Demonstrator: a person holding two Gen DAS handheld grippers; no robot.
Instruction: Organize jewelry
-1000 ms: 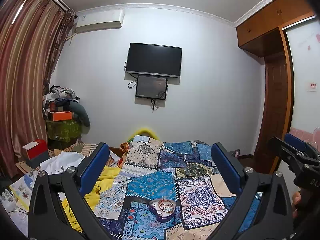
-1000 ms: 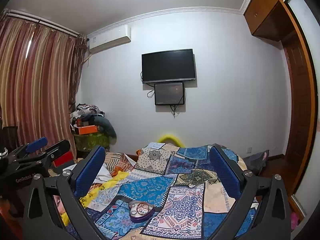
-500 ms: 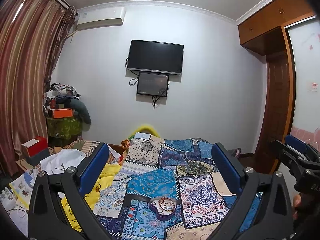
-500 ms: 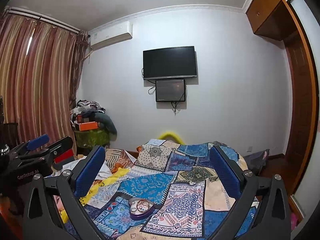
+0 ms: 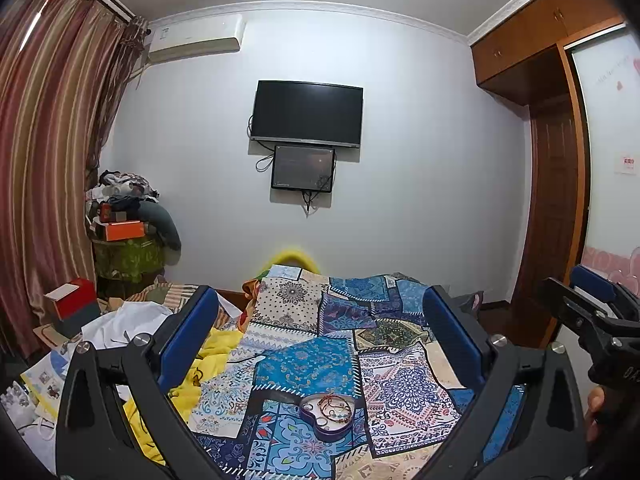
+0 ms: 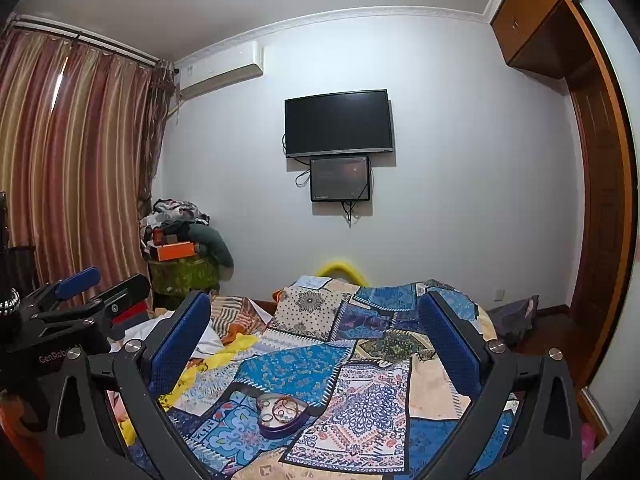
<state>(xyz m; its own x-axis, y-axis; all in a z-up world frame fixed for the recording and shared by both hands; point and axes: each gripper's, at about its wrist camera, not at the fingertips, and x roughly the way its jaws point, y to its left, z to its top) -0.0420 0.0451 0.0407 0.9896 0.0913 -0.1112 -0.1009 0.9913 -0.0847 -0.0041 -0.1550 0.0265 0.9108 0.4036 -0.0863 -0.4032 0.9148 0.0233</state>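
Both the left gripper [image 5: 320,332] and the right gripper [image 6: 316,328] are wide open and hold nothing, so bring them down slowly to the heart-shaped jewelry box [image 5: 327,411] on the patchwork blanket [image 5: 308,364] below.

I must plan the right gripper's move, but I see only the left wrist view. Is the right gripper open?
Observer: Yes. The right gripper is open, its blue fingers wide apart, with nothing between them.
Operator: Where is the jewelry box in its view?
Observer: The heart-shaped box lies low on the patchwork quilt, nearer its left finger.
Operator: Does my left gripper show there?
Observer: Yes. The left gripper shows side-on at the left edge, well apart from the box.
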